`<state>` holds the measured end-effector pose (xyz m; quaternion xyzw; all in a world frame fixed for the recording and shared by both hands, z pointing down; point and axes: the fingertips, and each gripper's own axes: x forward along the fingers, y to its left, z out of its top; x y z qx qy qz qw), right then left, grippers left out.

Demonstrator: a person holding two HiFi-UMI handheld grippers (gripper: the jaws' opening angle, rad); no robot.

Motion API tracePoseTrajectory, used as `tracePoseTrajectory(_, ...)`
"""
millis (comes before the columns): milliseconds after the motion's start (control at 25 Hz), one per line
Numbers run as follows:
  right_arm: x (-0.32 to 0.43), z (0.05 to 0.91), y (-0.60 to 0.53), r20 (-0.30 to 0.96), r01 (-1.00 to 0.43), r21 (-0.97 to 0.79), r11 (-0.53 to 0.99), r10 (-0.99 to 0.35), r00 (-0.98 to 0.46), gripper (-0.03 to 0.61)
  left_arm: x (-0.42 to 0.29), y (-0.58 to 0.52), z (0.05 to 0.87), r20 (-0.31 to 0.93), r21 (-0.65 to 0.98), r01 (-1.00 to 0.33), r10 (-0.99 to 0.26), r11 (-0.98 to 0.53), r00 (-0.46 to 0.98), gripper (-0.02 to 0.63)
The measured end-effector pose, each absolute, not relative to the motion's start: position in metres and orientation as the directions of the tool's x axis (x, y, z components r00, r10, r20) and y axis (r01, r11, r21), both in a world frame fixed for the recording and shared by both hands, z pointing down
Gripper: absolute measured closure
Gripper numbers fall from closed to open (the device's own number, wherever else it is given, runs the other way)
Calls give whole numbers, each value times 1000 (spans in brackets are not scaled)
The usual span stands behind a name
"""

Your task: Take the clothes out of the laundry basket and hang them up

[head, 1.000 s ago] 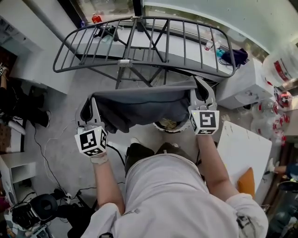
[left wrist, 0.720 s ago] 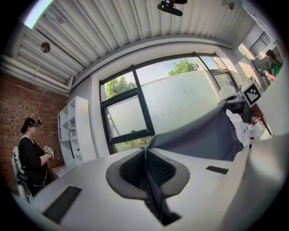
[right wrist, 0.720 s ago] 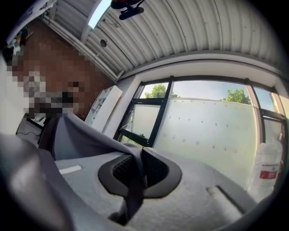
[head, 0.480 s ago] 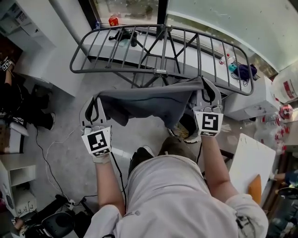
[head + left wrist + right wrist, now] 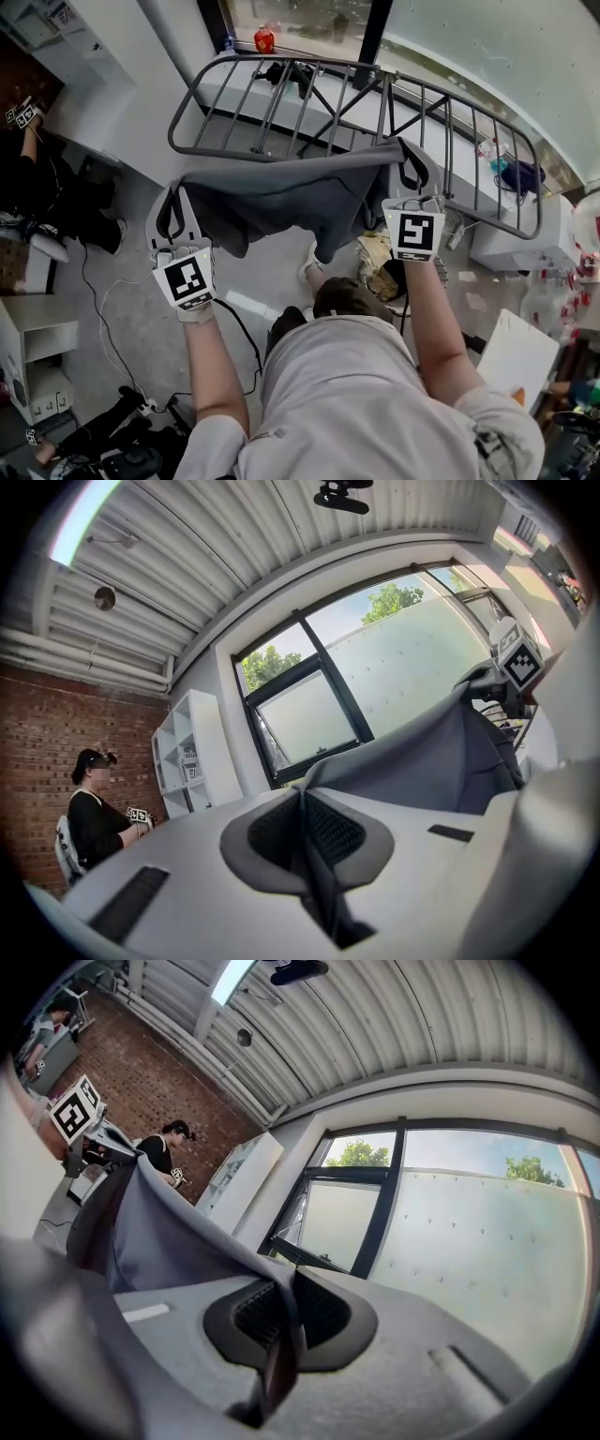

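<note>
Grey garment: where does it lie in the head view? — Observer

Operator — I hold it stretched between my two grippers, clear of the floor, near the centre of the view. Its top edge runs from the left gripper at 9 o'clock to the right gripper at 3 o'clock. The loose body sags below, one corner drooping toward 6 o'clock. The drying rack stands at 12 o'clock of the cloth. The top edge overlaps the rack's near rail in the picture; whether they touch I cannot tell.

Observer — And the tongs?

Operator — Left gripper view: my left gripper has its jaws pressed together on a thin fold of the garment, pinched between the ribbed pads. The cloth runs off toward 2 o'clock, where a marker cube shows. Right gripper view: the right gripper is likewise clamped on a fold of the garment, which trails away toward 10 o'clock.

Observer — Anything else in frame?

Operator — A pale heap of fabric lies on the floor at 5 o'clock of the garment, beside my right forearm. A red can sits on the sill at 12 o'clock. A person in black appears at 9 o'clock in the left gripper view.
</note>
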<state>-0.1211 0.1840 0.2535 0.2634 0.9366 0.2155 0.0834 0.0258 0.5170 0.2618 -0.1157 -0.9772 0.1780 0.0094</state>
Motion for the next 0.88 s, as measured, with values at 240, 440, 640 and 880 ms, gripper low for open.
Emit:
tracePoseTrajectory(240,-223,247,237,-40,480,437,761,550,-834,566,-69,567,248,-12,-367,254,268,895,-963,605)
tracePoseTrajectory(440,-305,249,265,-13,504,411,760,558,-830,566,-154,597,240,6,-356,255,275,899,-961,604)
tracePoseTrajectory(640,-375,245,284,-6,504,391,770,550,-835,566,-229,616,230,8,-374,239,260,896,-965,606)
tracePoseTrajectory(880,-448,238,307,2,475,370,798,511,-860,566,-318,643,222,5,-364,193,209,911,-978,604)
